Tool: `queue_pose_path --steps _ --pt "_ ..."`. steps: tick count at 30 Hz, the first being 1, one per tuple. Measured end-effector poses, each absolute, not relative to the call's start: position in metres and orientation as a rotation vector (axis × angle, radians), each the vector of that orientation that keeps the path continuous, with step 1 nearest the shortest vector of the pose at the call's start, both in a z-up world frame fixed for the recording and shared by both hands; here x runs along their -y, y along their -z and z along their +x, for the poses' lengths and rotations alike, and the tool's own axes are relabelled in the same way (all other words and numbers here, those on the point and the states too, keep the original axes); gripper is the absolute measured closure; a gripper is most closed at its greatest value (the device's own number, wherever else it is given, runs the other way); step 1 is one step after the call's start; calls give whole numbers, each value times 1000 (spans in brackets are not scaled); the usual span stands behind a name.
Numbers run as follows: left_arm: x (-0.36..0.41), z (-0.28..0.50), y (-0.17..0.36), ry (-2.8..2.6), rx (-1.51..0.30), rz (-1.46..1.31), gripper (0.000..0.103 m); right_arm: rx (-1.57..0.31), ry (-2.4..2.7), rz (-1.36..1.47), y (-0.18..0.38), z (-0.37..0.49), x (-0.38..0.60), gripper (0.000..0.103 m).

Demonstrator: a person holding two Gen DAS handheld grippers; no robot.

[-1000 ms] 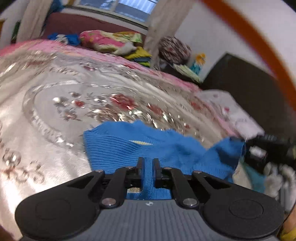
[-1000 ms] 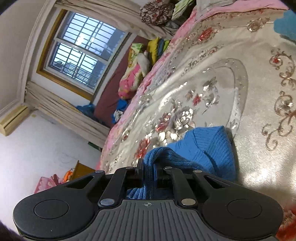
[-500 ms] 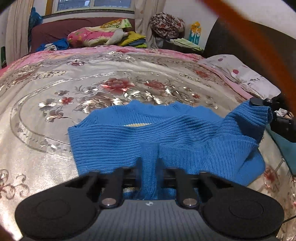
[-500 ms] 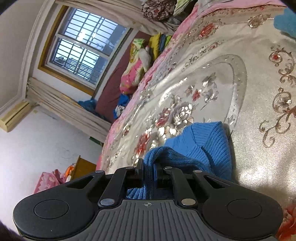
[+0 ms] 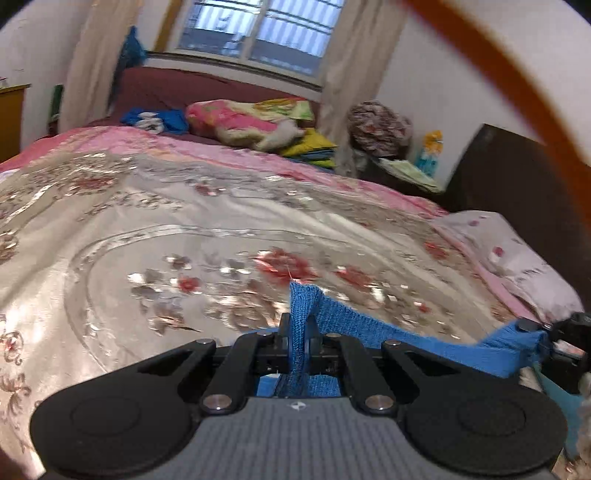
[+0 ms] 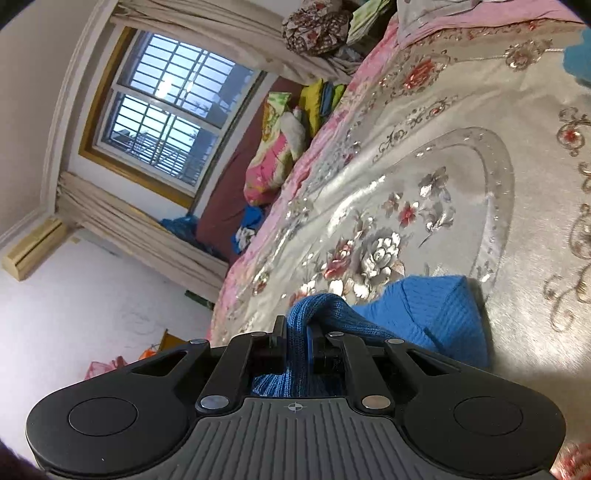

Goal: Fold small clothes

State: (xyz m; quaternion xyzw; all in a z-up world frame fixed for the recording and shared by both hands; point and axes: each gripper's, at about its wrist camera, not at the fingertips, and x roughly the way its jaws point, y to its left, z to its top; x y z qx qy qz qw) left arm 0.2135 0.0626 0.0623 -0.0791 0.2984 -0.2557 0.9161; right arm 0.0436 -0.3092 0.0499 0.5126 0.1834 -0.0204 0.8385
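left gripper [image 5: 298, 334]: fingers pressed together on a fold of the sweater [image 5: 369, 328]; a tip of blue knit pokes up past the fingertips.
right gripper [image 6: 297, 336]: pinching another bunch of the sweater [image 6: 428, 314]; knit humps over the fingertips and fills the gap between the fingers.
right gripper, left view: seen at the right edge [image 5: 565, 343], black, with the far end of the knit pulled up to it.
sweater: blue ribbed knit, held at two points. in the left view it runs as a taut band from the left gripper rightward to the right one, lifted off the bed [image 5: 147, 229]. in the right view a folded lump of it rests on the bed just beyond the fingers, at the edge of the oval pattern.
bed: shiny silver-beige cover with red and silver flowers and an oval border; pink edge along the far side.
pillow [image 5: 517, 258]: white with red spots, right side of the bed, near the dark headboard [image 5: 524, 184].
far pile: pink-and-yellow quilt [image 5: 243, 122] on the maroon strip below the window [image 5: 266, 33], blue cloth just left of it, yellow folded things to its right.
floral bundle [image 5: 380, 129]: right of the curtain, well apart from the sweater.
blur: left view is smeared; fine detail on the cover is hard to read.
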Motion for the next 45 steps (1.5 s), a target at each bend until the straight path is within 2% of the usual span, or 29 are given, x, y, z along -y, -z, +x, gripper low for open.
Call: queue_pose_path --steps 3,5,7,8,11,15,20,23,27,31,37,45 --pt "-60 225 -44 477 -647 -143 90 -416 62 1087 -39 52 309 88" --pt "-59 229 -34 450 -667 -128 90 -435 87 1064 -34 51 310 84" --pt "-61 228 -26 434 -678 -128 90 -427 113 1059 -32 48 313 71" --pt "-63 228 -23 428 -680 -130 90 -413 121 1059 -32 45 315 70" --pt "-69 228 -22 410 -685 -144 90 -392 137 1024 -35 41 317 70" --pt "-78 224 -25 393 -691 -172 88 -461 196 884 -36 44 307 70" --pt "-87 207 -29 412 -689 -186 77 -577 223 776 -26 50 296 70" --pt "-87 200 -25 432 -714 -193 71 -621 212 756 -19 55 293 70" --pt "-81 192 -17 448 -741 -169 69 -660 221 735 -10 60 290 70" --pt "-76 187 -14 465 -752 -179 68 -657 213 745 -14 56 295 77" --pt "-78 175 -19 492 -737 -188 67 -659 198 745 -17 44 304 74" --pt "-75 151 -15 504 -737 -115 56 -718 164 676 -15 48 287 74"
